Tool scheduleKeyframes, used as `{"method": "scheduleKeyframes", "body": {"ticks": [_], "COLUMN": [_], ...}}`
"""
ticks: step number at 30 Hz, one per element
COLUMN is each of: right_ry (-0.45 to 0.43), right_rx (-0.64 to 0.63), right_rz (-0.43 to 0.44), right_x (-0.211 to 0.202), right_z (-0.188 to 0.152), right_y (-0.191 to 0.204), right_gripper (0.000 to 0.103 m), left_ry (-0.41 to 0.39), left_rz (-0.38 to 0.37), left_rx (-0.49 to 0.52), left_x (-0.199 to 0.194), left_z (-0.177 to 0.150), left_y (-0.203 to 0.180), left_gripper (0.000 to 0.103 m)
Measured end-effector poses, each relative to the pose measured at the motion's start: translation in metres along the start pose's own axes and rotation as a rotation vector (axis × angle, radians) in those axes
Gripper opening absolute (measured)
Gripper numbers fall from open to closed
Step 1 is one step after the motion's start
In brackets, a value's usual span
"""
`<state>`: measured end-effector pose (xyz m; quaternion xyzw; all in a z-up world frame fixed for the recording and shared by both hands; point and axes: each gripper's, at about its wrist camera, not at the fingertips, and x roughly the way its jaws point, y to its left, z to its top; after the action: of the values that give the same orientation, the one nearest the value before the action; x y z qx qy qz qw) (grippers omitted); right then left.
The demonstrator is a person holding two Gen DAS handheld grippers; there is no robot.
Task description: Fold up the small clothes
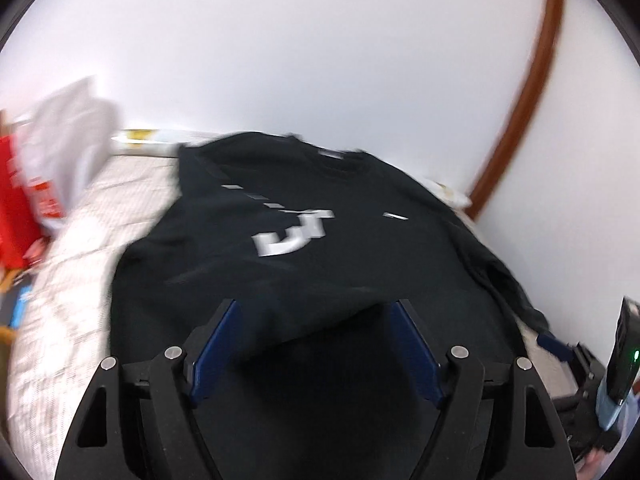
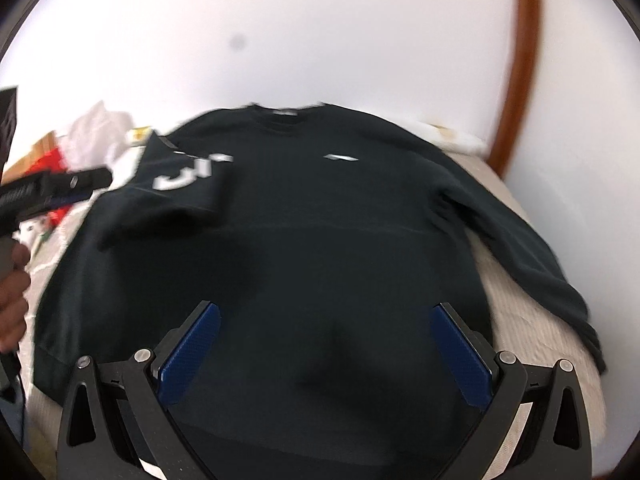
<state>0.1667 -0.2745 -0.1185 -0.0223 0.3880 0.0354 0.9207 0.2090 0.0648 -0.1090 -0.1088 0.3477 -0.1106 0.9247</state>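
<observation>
A black sweatshirt (image 2: pixel 320 216) lies spread front-up on a pale patterned bedcover (image 1: pixel 72 264), its collar toward the white wall (image 1: pixel 320 60) and its hem nearest the cameras. In the right wrist view, the sleeve (image 2: pixel 176 188) on the picture's left is folded in over the chest, its white lettering facing up; the other sleeve (image 2: pixel 532 256) trails off the body toward the bedcover's edge. A small white mark (image 2: pixel 342 157) sits on the chest.

The left gripper (image 1: pixel 316 340) hovers over the sweatshirt's lower part, its blue pads (image 1: pixel 218 352) spread wide, nothing pinched between them; a raised ridge of cloth shows in the gap. The right gripper (image 2: pixel 326 352) stands over the hem with its jaws wide too, its pads (image 2: pixel 188 356) clear of the fabric.

Seen from the right wrist, the left tool reaches in at the sweatshirt's left beside the folded sleeve, with a hand (image 2: pixel 14 300) gripping its handle.

Left of the sweatshirt lies a heap of clutter: a white bag (image 1: pixel 68 148) and something red (image 1: pixel 16 208), blurred. A brown curved trim (image 1: pixel 532 92) runs up the wall to the sweatshirt's right. Both views are smeared by motion.
</observation>
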Motion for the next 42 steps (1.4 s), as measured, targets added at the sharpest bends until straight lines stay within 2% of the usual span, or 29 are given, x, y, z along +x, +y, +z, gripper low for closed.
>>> {"method": "scheduleKeyframes", "body": {"ticks": [2, 5, 12, 15, 20, 23, 24, 25, 26, 27, 31, 34, 37, 42], "right_ry": [-0.008, -0.012, -0.044, -0.042, -0.069, -0.077, -0.084, -0.084, -0.071, -0.059, -0.104, -0.148, -0.170, -0.157], "right_rx": [-0.046, -0.119, -0.288, -0.393, -0.567, -0.585, -0.583, -0.584, -0.587, -0.575, -0.408, -0.207, -0.074, 0.072], "right_rz": [0.024, 0.061, 0.147, 0.119, 0.004, 0.004, 0.025, 0.045, 0.069, 0.089, 0.159, 0.206, 0.206, 0.125], "right_x": [0.005, 0.019, 0.050, 0.068, 0.094, 0.106, 0.109, 0.112, 0.116, 0.119, 0.108, 0.092, 0.088, 0.098], "right_z": [0.008, 0.020, 0.044, 0.047, 0.038, 0.040, 0.042, 0.043, 0.046, 0.049, 0.075, 0.099, 0.111, 0.113], "right_y": [0.022, 0.060, 0.145, 0.179, 0.213, 0.220, 0.222, 0.223, 0.225, 0.224, 0.192, 0.138, 0.092, 0.025], "right_gripper": [0.103, 0.103, 0.102, 0.102, 0.100, 0.087, 0.070, 0.045, 0.032, 0.010, 0.010, 0.010, 0.010, 0.009], "left_ry": [-0.006, 0.030, 0.073, 0.106, 0.161, 0.181, 0.175, 0.177, 0.178, 0.179, 0.180, 0.181, 0.182, 0.193], "left_rz": [0.072, 0.183, 0.224, 0.244, 0.245, 0.248, 0.264, 0.267, 0.269, 0.268, 0.261, 0.271, 0.291, 0.332], "left_rx": [-0.030, -0.077, -0.176, -0.172, -0.149, -0.140, -0.126, -0.121, -0.119, -0.121, -0.121, -0.120, -0.126, -0.126], "left_x": [-0.010, -0.014, -0.020, -0.014, 0.010, 0.021, 0.023, 0.023, 0.024, 0.024, 0.025, 0.026, 0.027, 0.030], "left_z": [-0.007, -0.018, -0.038, -0.043, -0.050, -0.051, -0.051, -0.052, -0.051, -0.051, -0.051, -0.051, -0.051, -0.052], "left_y": [0.026, 0.064, 0.127, 0.136, 0.134, 0.129, 0.127, 0.125, 0.125, 0.125, 0.126, 0.126, 0.124, 0.119], "left_gripper": [0.077, 0.077, 0.077, 0.077, 0.077, 0.077, 0.077, 0.077, 0.077, 0.077, 0.077, 0.077, 0.077, 0.077]}}
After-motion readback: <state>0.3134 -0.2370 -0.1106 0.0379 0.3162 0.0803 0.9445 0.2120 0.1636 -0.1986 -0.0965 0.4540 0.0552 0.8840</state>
